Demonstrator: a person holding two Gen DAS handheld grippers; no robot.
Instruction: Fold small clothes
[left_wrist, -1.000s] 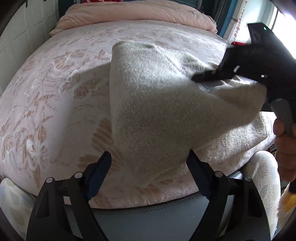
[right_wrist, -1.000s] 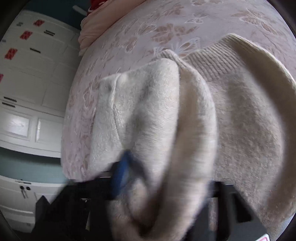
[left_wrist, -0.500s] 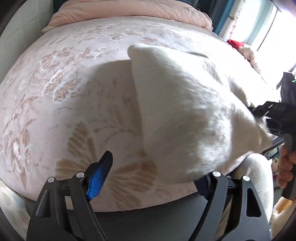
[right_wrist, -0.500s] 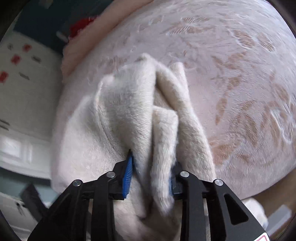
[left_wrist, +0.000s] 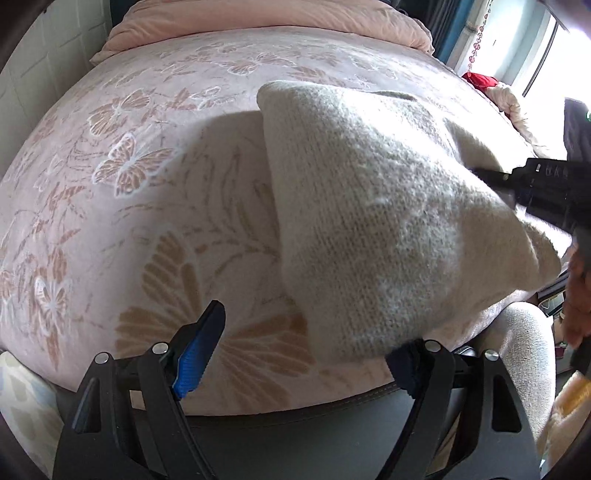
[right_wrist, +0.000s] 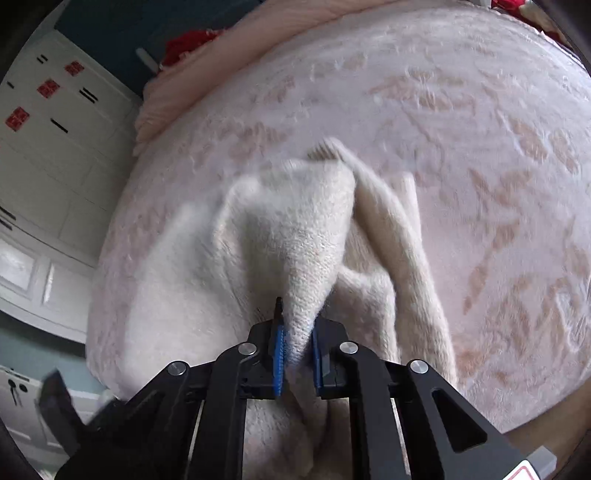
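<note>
Your right gripper (right_wrist: 295, 349) pinches the cream sweater (right_wrist: 295, 236) bunched at frame centre, left gripper (left_wrist: 303, 354) gaping empty; folding barely begun.

Left gripper (left_wrist: 306, 343) jaws wide apart, low over butterfly-print bedspread (left_wrist: 147, 192). Cream knit sweater (left_wrist: 388, 229) lifted at right edge by right gripper (left_wrist: 491, 177), draping over left gripper's right finger.

Pink butterfly-print bedspread (left_wrist: 155, 206) (plush), folded pink quilt (left_wrist: 266, 18), white cabinets (right_wrist: 48, 155).
</note>
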